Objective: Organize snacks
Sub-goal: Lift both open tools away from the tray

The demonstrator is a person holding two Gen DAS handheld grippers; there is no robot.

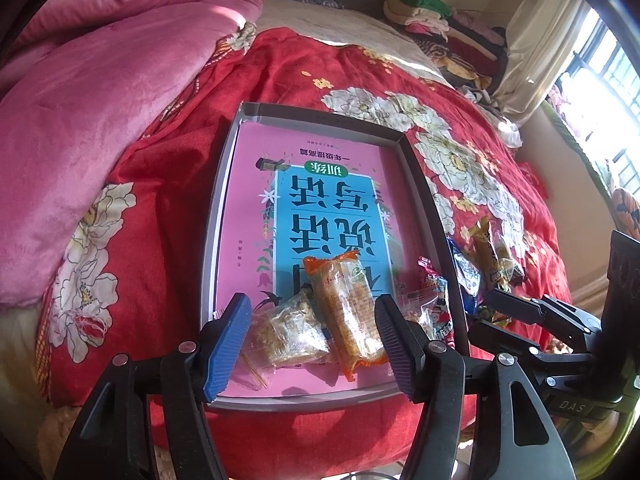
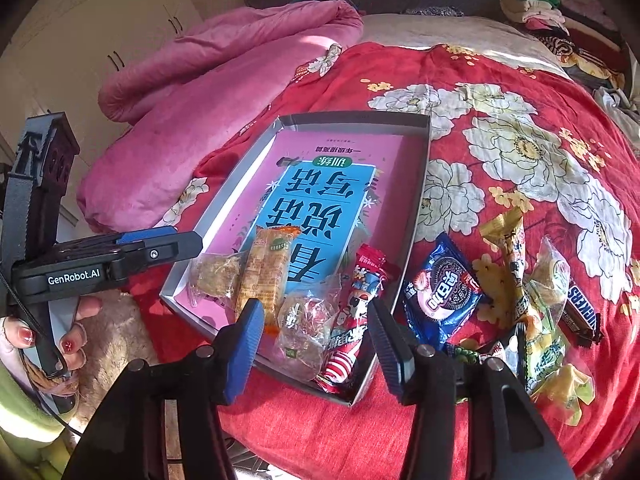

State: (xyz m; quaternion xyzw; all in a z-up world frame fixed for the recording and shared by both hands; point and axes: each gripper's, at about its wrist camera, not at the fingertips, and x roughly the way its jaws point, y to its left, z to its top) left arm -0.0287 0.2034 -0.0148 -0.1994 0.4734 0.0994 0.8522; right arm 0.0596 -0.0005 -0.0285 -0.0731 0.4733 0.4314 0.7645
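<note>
Both your left tool (image 1: 314, 340) and right tool (image 2: 316, 344) gape empty over the box (image 2: 416, 216); the loose Oreo pack (image 2: 442, 294) lies just right of your right tool, nearer it.

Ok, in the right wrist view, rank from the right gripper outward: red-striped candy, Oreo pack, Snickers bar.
1. Red-striped candy, between the right gripper's fingers, inside the box.
2. Oreo pack, right of the box, on the bedspread.
3. Snickers bar, far right.

Both hand-held grippers, left (image 1: 314, 344) and right (image 2: 316, 344), open (tilted downward)
</note>
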